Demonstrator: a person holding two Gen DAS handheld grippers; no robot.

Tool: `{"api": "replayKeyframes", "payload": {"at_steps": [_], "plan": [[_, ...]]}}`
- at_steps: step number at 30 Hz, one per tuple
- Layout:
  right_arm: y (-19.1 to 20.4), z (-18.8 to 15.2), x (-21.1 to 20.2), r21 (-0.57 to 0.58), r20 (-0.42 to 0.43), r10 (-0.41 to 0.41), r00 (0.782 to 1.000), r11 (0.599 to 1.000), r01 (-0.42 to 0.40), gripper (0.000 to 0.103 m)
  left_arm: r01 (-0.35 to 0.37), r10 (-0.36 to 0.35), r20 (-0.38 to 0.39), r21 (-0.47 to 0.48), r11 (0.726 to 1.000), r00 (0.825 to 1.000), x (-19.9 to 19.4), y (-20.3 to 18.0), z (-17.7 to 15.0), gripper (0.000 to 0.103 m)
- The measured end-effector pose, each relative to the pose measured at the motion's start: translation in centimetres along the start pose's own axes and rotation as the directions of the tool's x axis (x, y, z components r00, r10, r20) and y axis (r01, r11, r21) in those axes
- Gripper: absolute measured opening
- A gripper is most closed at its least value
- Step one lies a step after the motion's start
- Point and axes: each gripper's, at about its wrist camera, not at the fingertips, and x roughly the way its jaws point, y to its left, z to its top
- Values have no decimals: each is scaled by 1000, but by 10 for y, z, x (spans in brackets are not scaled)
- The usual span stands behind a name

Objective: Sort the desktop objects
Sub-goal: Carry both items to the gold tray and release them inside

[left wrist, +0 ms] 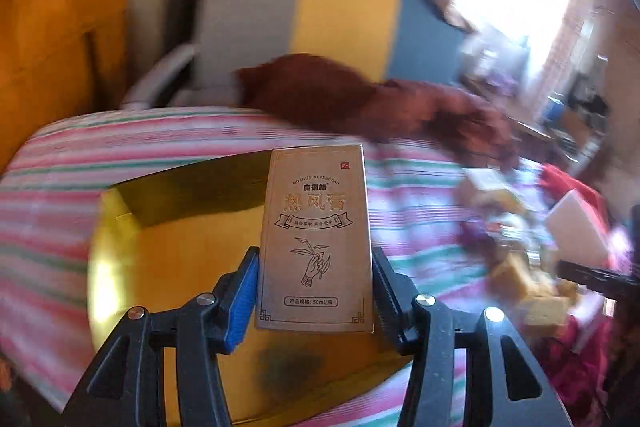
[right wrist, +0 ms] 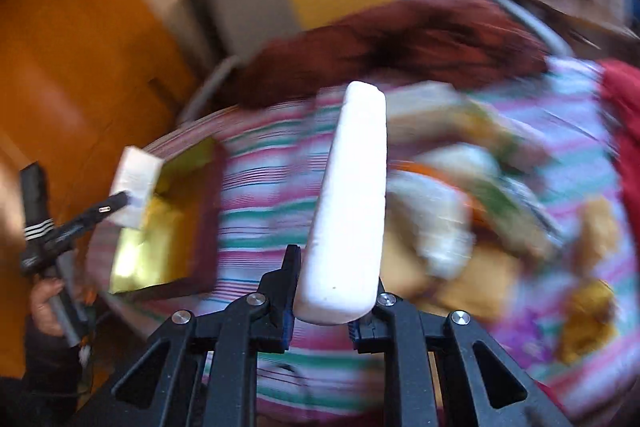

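Left hand-held gripper (left wrist: pixel 314 291) clamping carton (left wrist: pixel 316 239), right hand-held gripper (right wrist: pixel 334 301) clamping white bar (right wrist: pixel 348 203)

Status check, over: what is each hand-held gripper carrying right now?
Left hand-held gripper clamps tan box above gold tray. Right clamps white bar. Nothing blocking.

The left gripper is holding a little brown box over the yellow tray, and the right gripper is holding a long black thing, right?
Not quite. The long thing in the right gripper is white, not black; the right wrist view shows it. The rest holds.
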Motion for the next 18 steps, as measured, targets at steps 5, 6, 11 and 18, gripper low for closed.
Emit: {"api": "replayKeyframes", "payload": {"at_steps": [5, 6, 11, 18], "plan": [[101, 21, 61, -168, -72, 152, 986, 972, -163, 20, -139, 140, 14, -54, 989, 990, -1, 46, -15, 53], [116, 24, 71, -188, -82, 171, 982, 965, -184, 20, -166, 168, 20, -56, 984, 986, 2, 53, -16, 52], [210, 37, 142, -314, -169, 194, 966, 919, -240, 21, -246, 246, -8, -103, 964, 969, 25, 81, -18, 53], [238, 15, 174, -314, -261, 218, 940, 902, -297, 57, -237, 249, 42, -191, 953, 968, -8, 97, -35, 63]]}}
